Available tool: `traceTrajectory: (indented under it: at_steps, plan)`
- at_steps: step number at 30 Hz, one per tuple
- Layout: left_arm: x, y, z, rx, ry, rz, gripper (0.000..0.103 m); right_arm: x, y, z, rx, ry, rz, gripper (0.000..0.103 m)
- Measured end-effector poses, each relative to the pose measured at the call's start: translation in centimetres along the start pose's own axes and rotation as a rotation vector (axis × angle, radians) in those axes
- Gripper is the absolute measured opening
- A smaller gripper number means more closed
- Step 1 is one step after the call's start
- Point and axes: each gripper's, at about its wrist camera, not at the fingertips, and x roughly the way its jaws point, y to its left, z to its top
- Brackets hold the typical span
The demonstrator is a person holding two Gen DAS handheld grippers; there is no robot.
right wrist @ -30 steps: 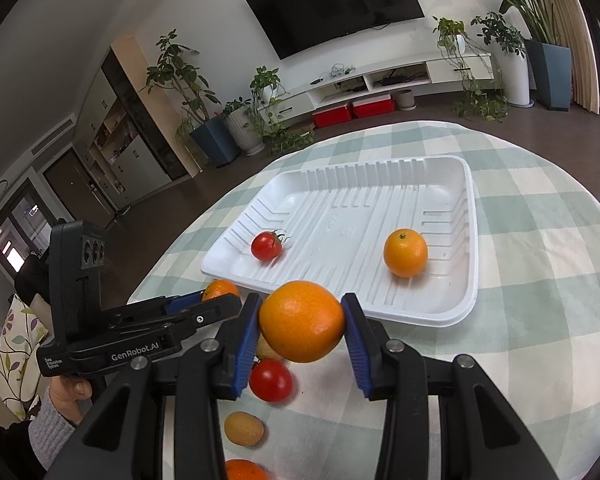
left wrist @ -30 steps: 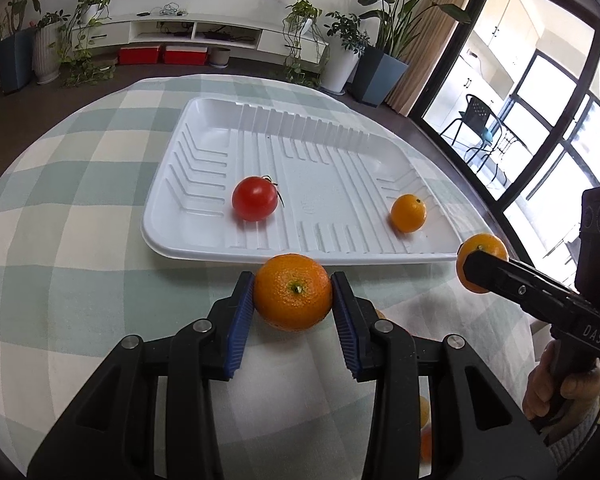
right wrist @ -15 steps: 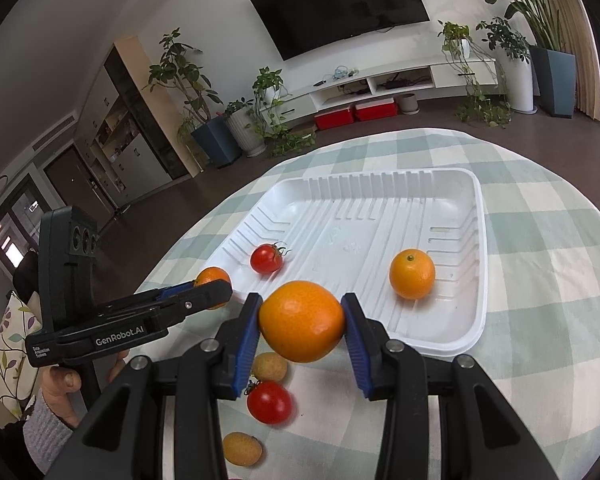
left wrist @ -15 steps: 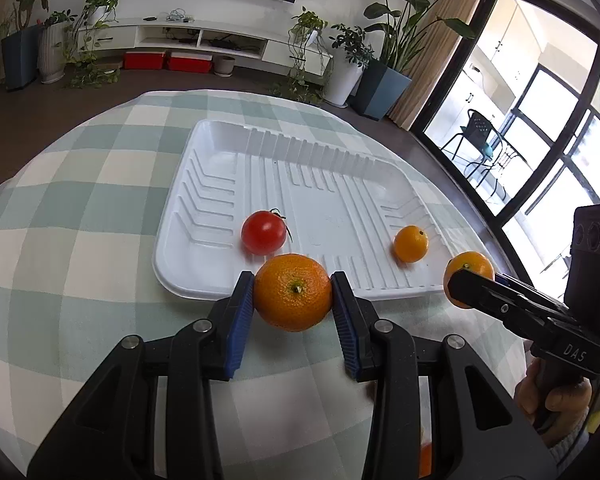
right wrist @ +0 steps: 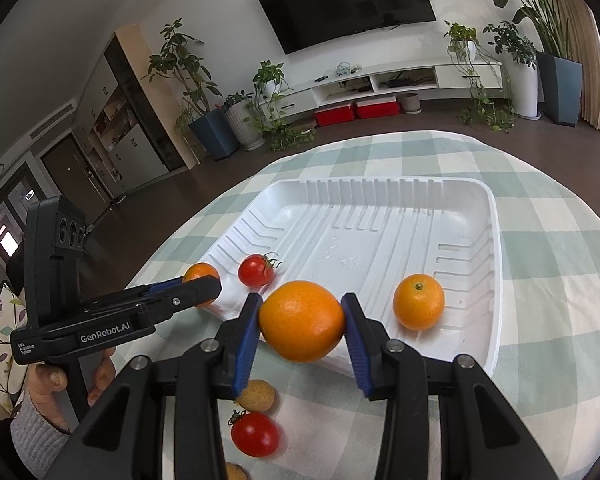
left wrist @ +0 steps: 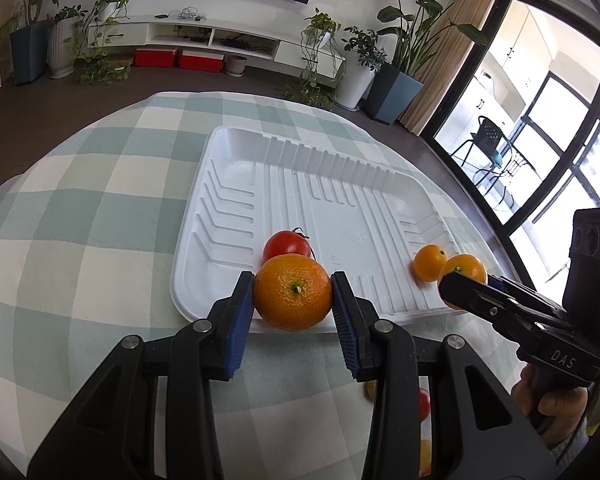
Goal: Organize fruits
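Note:
A white ribbed tray (left wrist: 236, 184) (right wrist: 476, 200) lies on the checked tablecloth. In it are a red tomato (left wrist: 286, 242) (right wrist: 255, 270) and a small orange (left wrist: 429, 262) (right wrist: 418, 306). My left gripper (left wrist: 293, 300) is shut on an orange (left wrist: 293, 298) and holds it over the tray's near edge; it also shows in the right wrist view (right wrist: 199, 285). My right gripper (right wrist: 301, 322) is shut on a second orange (right wrist: 301, 320), held above the tray's near rim; it shows at the right of the left wrist view (left wrist: 462, 276).
Loose fruit lies on the cloth near me: a red tomato (right wrist: 255, 434), a tan fruit (right wrist: 257, 396) and another at the bottom edge (right wrist: 233, 472). Beyond the round table are dark floor, potted plants and a TV shelf.
Both grippers have moved forward towards the tray with their oranges still held. The oranges now hang over the tray's near rim.

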Motion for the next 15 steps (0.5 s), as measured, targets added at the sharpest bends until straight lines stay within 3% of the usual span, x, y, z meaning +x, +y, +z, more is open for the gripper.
traceTrajectory:
  at_steps: [15]
  plan:
    - [1.9, 1.1, 1.0, -0.002, 0.013, 0.071, 0.036, 3.0, -0.8, 0.5, -0.025, 0.045, -0.063, 0.044]
